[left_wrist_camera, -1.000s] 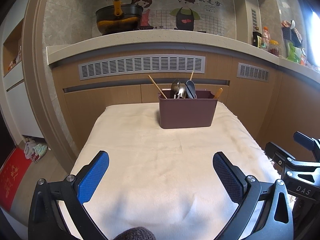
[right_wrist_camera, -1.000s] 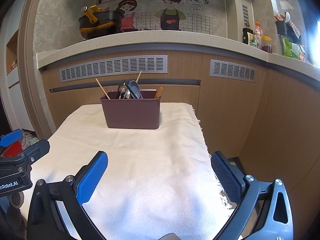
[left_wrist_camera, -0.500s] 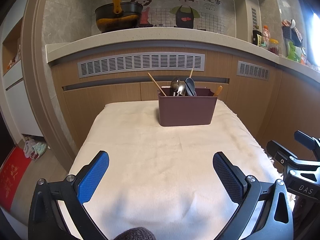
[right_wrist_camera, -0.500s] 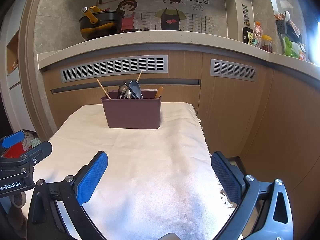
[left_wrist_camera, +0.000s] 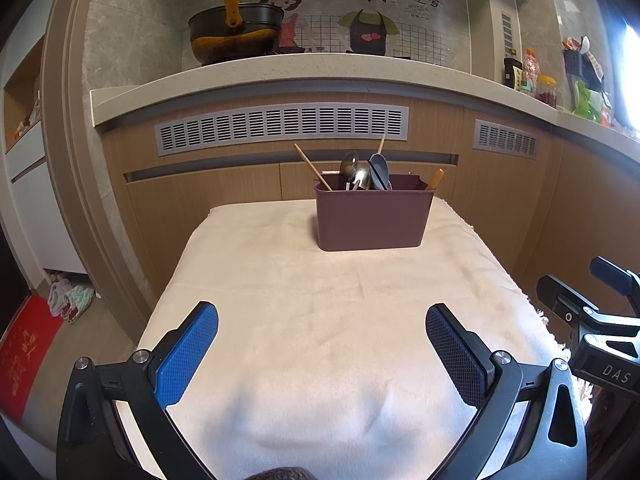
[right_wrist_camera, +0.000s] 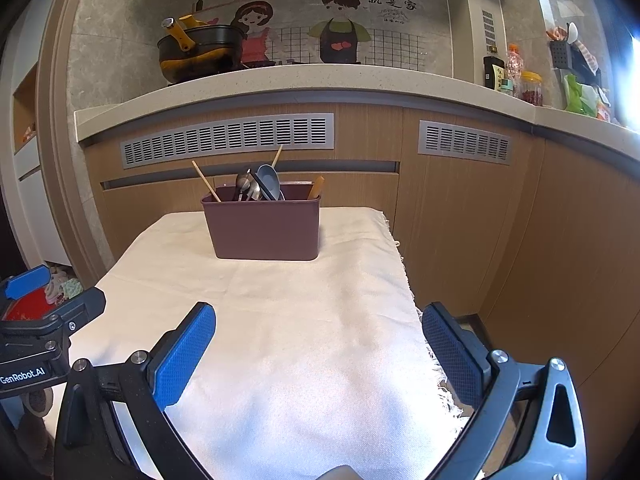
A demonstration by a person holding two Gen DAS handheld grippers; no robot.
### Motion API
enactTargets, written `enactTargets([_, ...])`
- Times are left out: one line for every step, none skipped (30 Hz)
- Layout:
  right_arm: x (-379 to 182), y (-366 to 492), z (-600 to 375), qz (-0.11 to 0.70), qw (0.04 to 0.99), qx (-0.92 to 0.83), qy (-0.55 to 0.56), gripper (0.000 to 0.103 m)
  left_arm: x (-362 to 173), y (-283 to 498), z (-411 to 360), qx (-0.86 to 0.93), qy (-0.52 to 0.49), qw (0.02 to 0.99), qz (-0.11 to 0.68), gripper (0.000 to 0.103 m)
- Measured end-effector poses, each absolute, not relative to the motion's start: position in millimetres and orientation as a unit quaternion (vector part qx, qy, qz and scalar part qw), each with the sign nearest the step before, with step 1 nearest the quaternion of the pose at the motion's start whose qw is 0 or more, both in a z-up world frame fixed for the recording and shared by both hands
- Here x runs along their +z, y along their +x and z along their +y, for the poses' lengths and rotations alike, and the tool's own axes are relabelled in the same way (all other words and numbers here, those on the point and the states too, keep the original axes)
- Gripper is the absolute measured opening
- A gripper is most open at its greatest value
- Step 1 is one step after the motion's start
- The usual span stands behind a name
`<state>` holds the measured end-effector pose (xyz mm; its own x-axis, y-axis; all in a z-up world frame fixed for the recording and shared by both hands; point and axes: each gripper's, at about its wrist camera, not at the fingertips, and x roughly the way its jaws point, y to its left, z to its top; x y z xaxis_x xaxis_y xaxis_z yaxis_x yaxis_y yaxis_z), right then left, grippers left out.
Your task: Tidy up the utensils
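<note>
A maroon utensil holder (left_wrist_camera: 374, 218) stands at the far end of a cloth-covered table (left_wrist_camera: 320, 320); it also shows in the right wrist view (right_wrist_camera: 266, 228). In it stand metal spoons (left_wrist_camera: 352, 174), a grey-blue spoon (left_wrist_camera: 379, 172), chopsticks (left_wrist_camera: 312, 166) and a wooden handle (left_wrist_camera: 434, 179). My left gripper (left_wrist_camera: 322, 320) is open and empty over the near part of the cloth. My right gripper (right_wrist_camera: 318, 320) is open and empty over the near right part of the cloth. Each gripper shows at the edge of the other's view.
A wooden counter front with vent grilles (left_wrist_camera: 280, 126) rises behind the table. A black and yellow pot (left_wrist_camera: 234, 36) sits on the counter top. Bottles and jars (right_wrist_camera: 516, 80) stand at the counter's right. The cloth's fringed right edge (right_wrist_camera: 404, 272) hangs by a cabinet.
Both grippers have drawn back and up slightly, so the holder sits a little farther away. Both stay open and empty.
</note>
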<state>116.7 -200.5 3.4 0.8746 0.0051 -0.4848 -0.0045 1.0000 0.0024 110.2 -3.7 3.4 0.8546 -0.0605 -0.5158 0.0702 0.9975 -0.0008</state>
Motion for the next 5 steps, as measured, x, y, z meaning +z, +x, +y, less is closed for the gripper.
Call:
enactTargets([3.5, 116.6, -200.5, 0.251, 0.968, 0.002, 0.001, 0.103, 3.0, 109.9, -3.8, -0.034, 0.009, 0.963, 0.268, 0.103])
enactTargets([3.8, 116.5, -200.9, 0.251, 0.968, 0.003, 0.001, 0.103, 2.9, 109.9, -3.8, -0.033, 0.009, 0.963, 0.268, 0.103])
enactTargets([3.8, 116.4, -201.1, 0.251, 0.968, 0.003, 0.001, 0.103, 2.5, 109.5, -4.3, -0.031, 0.009, 0.963, 0.268, 0.103])
enactTargets([4.0, 116.5, -201.4, 0.251, 0.968, 0.003, 0.001, 0.103, 2.2, 109.3, -4.1, -0.030, 0.009, 0.963, 0.268, 0.103])
enactTargets([4.0, 116.4, -201.1, 0.250, 0.968, 0.004, 0.001, 0.103, 1.8, 109.2, -3.7, -0.031, 0.009, 0.963, 0.267, 0.103])
